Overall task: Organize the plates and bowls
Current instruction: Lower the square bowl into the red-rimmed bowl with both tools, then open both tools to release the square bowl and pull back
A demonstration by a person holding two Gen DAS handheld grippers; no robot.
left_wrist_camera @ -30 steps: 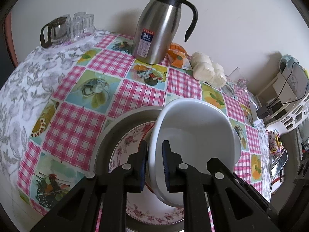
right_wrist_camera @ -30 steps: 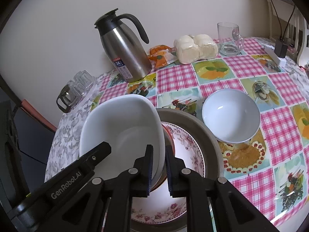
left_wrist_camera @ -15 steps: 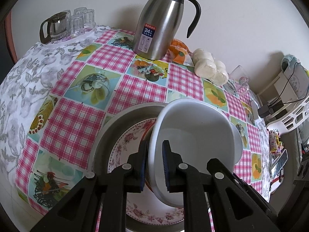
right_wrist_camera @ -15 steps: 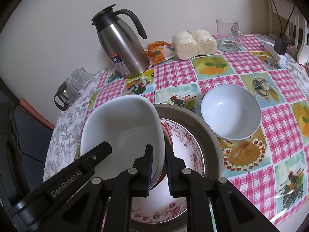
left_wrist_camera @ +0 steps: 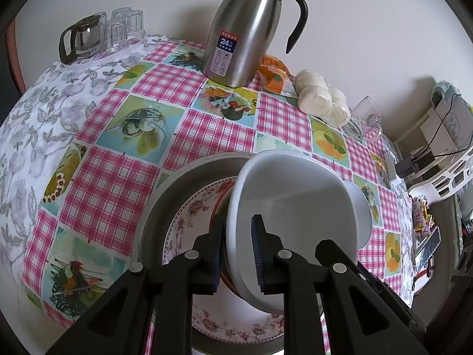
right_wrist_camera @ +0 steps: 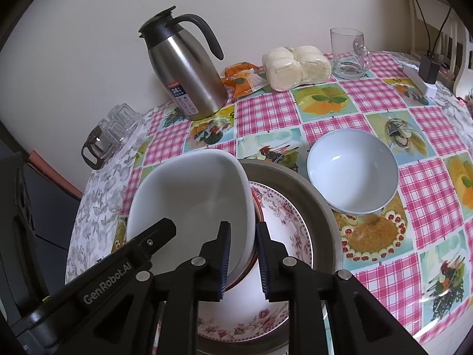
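Both grippers have just been opening around the white basin's (left_wrist_camera: 295,207) rim. The left gripper (left_wrist_camera: 236,254) now stands slightly apart, the rim between its pads, apparently no longer pinched. The basin rests tilted on the floral plate (right_wrist_camera: 283,230) inside the grey dish (right_wrist_camera: 322,207) (likely delivered). The right gripper (right_wrist_camera: 242,257) is likewise eased. Rightward, the round bowl (right_wrist_camera: 351,171) sits just beside the dish on the desk (right_wrist_camera: 422,183), narrowing room.

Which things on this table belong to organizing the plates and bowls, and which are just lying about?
For the job: big white bowl, flowered plate, grey dish, small white bowl.
Lying about: steel jug, buns, glass mug, snack packet.
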